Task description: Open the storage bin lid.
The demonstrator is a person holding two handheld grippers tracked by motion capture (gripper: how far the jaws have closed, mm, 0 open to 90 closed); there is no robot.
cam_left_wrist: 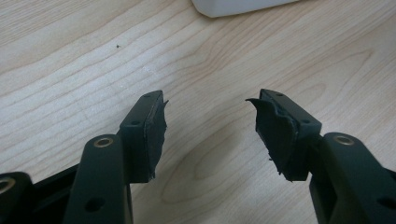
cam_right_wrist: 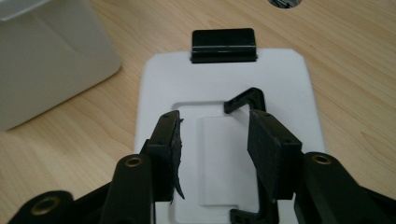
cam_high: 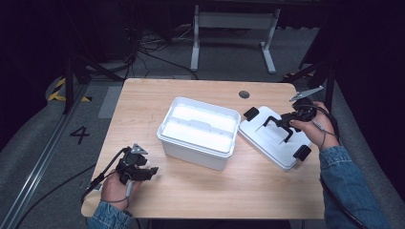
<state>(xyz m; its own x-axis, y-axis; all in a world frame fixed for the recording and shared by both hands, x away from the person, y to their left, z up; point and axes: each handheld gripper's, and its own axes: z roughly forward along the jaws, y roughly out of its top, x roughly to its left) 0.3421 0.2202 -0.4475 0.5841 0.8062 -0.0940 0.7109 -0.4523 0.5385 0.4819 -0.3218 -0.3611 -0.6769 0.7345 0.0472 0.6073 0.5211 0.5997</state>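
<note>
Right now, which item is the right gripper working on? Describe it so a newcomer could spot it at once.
On the wooden table, look right of the open white box in the middle. There a flat white lid lies, with the right gripper open over its black handle. Unlike the deep box, it is a shallow slab with black clips at its ends.

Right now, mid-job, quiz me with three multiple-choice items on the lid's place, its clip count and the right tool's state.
1. Where does the lid lie?
A. on the table right of the box
B. on the box
C. on the floor

2. How many black clips show on the lid?
A. none
B. two
C. five

3. How is the right tool?
A. open around the handle
C. resting inside the box
B. holding a cup

Key: 1 A, it lies flat beside the white box; 2 B, one at each end; 3 A, the black handle stands between its open jaws.
</note>
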